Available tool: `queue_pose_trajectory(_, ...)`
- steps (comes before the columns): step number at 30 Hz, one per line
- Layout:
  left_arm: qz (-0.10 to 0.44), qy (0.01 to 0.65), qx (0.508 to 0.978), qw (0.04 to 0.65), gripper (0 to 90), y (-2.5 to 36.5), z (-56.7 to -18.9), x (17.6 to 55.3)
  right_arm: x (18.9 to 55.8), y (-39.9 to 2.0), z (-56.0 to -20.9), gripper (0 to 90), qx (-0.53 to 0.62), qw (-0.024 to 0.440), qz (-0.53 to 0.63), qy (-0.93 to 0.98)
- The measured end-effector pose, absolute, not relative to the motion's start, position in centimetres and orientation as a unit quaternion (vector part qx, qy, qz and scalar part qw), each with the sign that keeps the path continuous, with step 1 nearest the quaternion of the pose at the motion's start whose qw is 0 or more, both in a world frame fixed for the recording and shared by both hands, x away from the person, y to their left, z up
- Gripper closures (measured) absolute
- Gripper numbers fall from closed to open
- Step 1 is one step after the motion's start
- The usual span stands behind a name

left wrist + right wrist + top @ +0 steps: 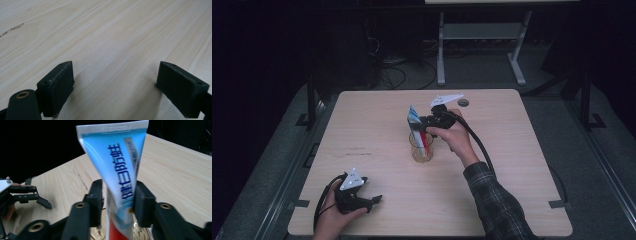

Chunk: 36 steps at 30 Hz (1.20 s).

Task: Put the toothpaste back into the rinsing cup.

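Here the blue-and-white toothpaste tube (117,177), crimped end up, stands in the glass (421,148) between the right gripper's (117,206) released fingers (96,200)

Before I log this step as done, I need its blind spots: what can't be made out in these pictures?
- Blue and white toothpaste tube: its cap end runs off the bottom edge of the right gripper view; in the high view the clear glass cup is too small to show it.
- Right gripper: whether its pads press the tube or just flank it is unclear.
- Tube lettering: blurred.

Both hand-held grippers (374,200) (416,121) open
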<state>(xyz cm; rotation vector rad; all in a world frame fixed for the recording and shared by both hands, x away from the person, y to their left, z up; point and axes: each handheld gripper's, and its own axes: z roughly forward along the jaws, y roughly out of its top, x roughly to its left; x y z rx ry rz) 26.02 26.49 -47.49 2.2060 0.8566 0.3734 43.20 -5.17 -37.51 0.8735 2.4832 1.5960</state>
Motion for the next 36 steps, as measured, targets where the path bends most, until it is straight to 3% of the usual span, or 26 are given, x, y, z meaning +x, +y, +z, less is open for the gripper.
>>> queue_pose_trajectory(5,0.145,0.333,0.857,0.364,13.1,26.5,-47.5,26.0,43.0,-5.7,-37.4,48.4,0.29,0.041,0.502,0.814)
queue_pose_trajectory(10,0.146,0.336,0.856,0.364,13.1,26.4,-47.5,26.1,42.8,-7.1,-37.2,45.7,0.3,0.046,0.501,0.811)
queue_pose_trajectory(36,0.147,0.337,0.856,0.364,13.1,26.4,-47.5,26.0,39.4,-15.3,-36.6,41.8,0.334,0.091,0.508,0.788)
